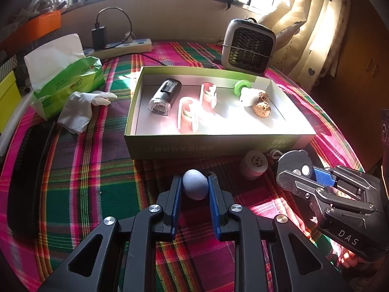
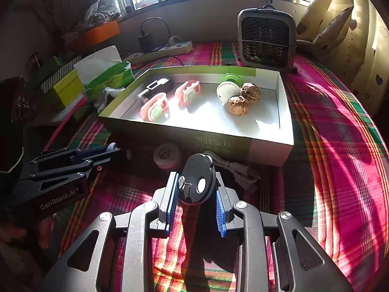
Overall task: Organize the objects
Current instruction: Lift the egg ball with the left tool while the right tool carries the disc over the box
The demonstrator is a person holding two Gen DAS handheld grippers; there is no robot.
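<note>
My left gripper point(image 1: 195, 185) is shut on a small grey-blue ball point(image 1: 195, 187), low over the plaid cloth in front of the open box point(image 1: 214, 146). My right gripper point(image 2: 196, 189) is shut on a black round disc-shaped device point(image 2: 197, 182), also seen in the left wrist view point(image 1: 295, 168). The box point(image 2: 218, 143) holds a black flashlight point(image 1: 165, 96), two pink clips point(image 1: 188, 116), a green-and-white spool point(image 1: 243, 88) and two brown walnuts point(image 2: 239, 105). A white round cap point(image 1: 253, 165) and a white cable point(image 2: 233, 168) lie against the box's front.
A grey mini fan point(image 1: 249, 45) stands behind the box. A green tissue pack point(image 1: 65, 80) and crumpled tissue point(image 1: 80, 109) lie at the left, a power strip point(image 1: 126, 46) at the back. A black comb point(image 1: 26, 170) lies at the far left.
</note>
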